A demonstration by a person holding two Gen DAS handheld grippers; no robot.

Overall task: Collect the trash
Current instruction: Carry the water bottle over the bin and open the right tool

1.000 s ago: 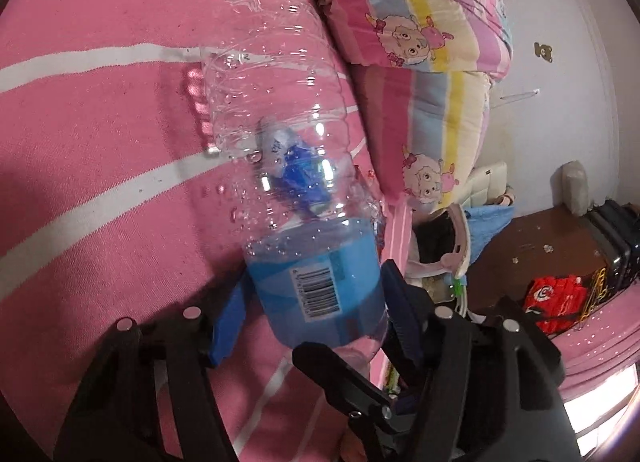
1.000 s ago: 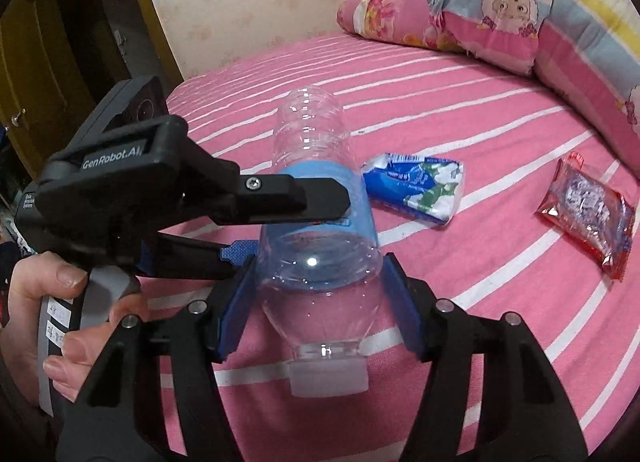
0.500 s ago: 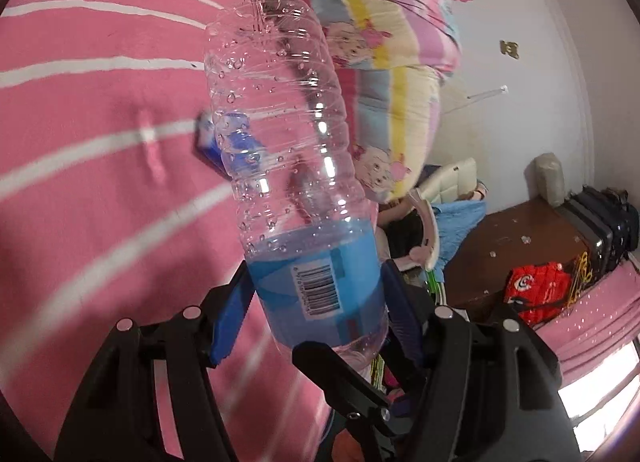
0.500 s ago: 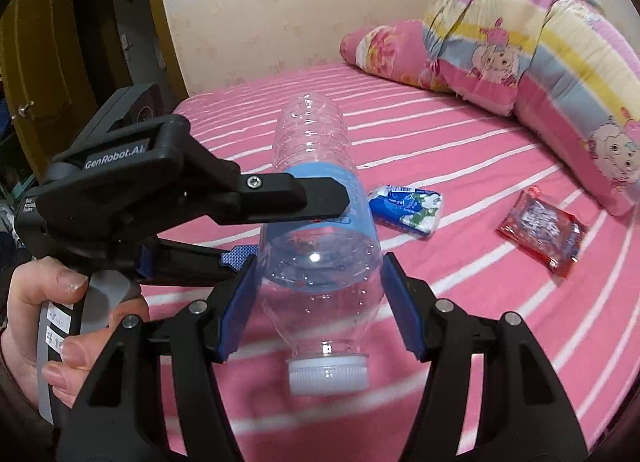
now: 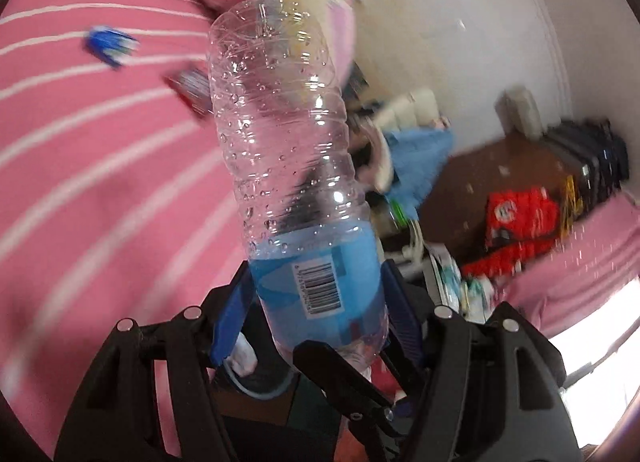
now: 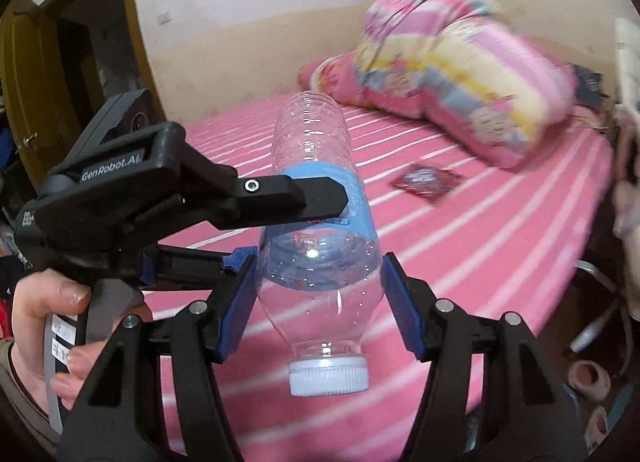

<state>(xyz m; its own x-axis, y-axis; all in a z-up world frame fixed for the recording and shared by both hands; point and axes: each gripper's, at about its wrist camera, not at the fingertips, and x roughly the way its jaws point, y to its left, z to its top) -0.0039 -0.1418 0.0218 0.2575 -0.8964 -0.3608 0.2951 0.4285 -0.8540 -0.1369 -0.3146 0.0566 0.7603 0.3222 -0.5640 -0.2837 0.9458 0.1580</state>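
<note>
An empty clear plastic bottle (image 5: 288, 165) with a blue label is held in the air over the pink striped bed. My left gripper (image 5: 316, 302) is shut on its label end. My right gripper (image 6: 318, 294) is shut on the same bottle (image 6: 316, 221) near the neck, white cap (image 6: 328, 376) toward the camera. The left gripper's black body (image 6: 160, 181) shows in the right wrist view. A blue wrapper (image 5: 110, 43) and a red wrapper (image 6: 426, 177) lie on the bed; the red one also shows in the left wrist view (image 5: 188, 85).
Colourful pillows (image 6: 460, 73) are piled at the bed's head. Beside the bed stand a brown table (image 5: 500, 173) with a red packet (image 5: 520, 213), a blue cloth (image 5: 420, 153) and black cases (image 5: 592, 157). A wooden door (image 6: 32, 101) is at the left.
Both grippers have lifted the bottle and swung it toward the bed's edge. The wrappers now lie farther away on the bed. The views are blurred by motion.
</note>
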